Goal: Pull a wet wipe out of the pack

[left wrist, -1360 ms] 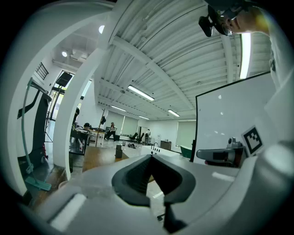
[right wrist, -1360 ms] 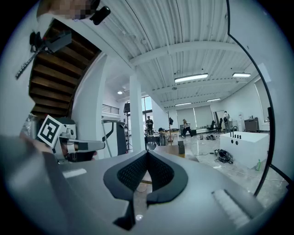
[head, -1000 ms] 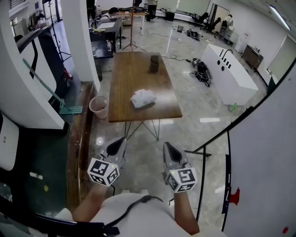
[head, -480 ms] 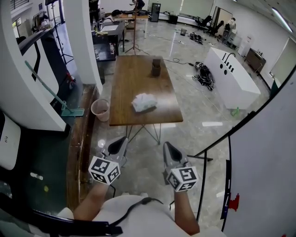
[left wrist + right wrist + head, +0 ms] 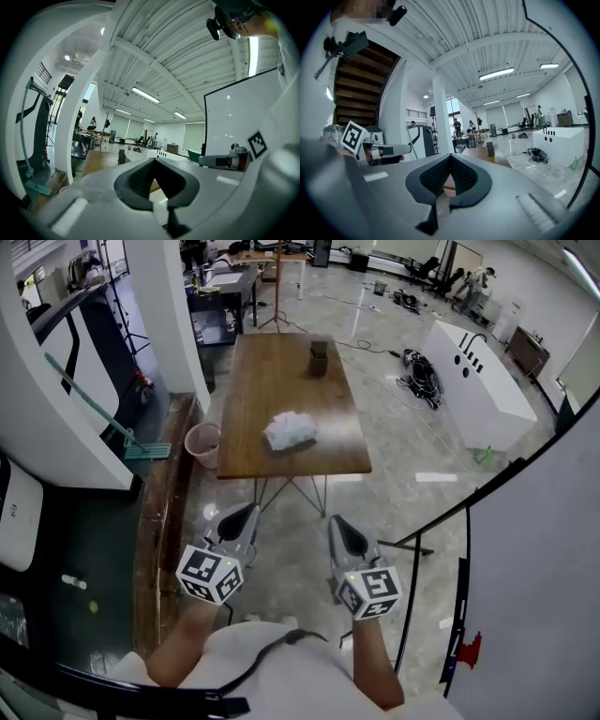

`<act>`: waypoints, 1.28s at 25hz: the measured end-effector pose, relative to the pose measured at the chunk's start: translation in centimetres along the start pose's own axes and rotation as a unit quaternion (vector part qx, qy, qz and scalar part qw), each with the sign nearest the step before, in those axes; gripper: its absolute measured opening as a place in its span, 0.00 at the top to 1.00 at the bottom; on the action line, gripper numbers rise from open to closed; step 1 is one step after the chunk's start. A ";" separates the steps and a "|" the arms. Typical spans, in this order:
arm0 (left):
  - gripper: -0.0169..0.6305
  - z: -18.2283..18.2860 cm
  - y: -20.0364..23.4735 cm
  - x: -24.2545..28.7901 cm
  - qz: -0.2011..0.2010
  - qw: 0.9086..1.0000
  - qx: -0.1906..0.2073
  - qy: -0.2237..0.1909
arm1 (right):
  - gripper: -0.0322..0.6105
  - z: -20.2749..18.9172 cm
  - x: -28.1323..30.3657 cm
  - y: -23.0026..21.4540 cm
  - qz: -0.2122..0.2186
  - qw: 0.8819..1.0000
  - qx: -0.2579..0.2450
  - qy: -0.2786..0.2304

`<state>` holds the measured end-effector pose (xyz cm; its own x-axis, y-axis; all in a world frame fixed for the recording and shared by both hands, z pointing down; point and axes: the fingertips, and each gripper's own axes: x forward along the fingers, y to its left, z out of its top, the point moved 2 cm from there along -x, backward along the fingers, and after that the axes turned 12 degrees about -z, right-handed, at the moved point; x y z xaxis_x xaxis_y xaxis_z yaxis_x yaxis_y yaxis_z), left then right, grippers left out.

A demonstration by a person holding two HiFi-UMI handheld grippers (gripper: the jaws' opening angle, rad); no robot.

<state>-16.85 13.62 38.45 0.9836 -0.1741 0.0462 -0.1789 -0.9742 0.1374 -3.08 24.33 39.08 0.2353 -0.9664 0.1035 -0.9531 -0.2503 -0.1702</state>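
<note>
Grippers with jaws pressed together and empty, left gripper (image 5: 246,514) at seven o'clock, right gripper (image 5: 337,526) at five, and a white bundle, probably the wipe pack (image 5: 290,430), on the table (image 5: 281,371) at twelve.

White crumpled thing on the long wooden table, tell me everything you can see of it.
The white crumpled bundle looks soft and wrinkled, like thin plastic or tissue; it is too small to tell which. It lies low and lumpy on the brown wooden table, towards its near end, slightly right of the middle. Only the tabletop touches it; the small dark block stands apart at the far end.
</note>
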 end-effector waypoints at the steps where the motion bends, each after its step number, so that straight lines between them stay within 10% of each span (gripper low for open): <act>1: 0.97 -0.1 0.0 0.2 0.003 1.000 -0.001 0.001 | 0.94 -0.2 0.0 -0.2 0.003 1.000 0.001 0.002; 32: 0.97 -1.1 3.2 7.7 0.016 1.000 0.002 0.020 | 0.94 -1.4 4.3 -6.5 0.006 0.999 0.019 0.025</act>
<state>-9.88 9.36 40.38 0.9756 -0.1999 0.0908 -0.2107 -0.9686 0.1317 3.88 21.90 42.01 0.2125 -0.9657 0.1491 -0.9479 -0.2408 -0.2085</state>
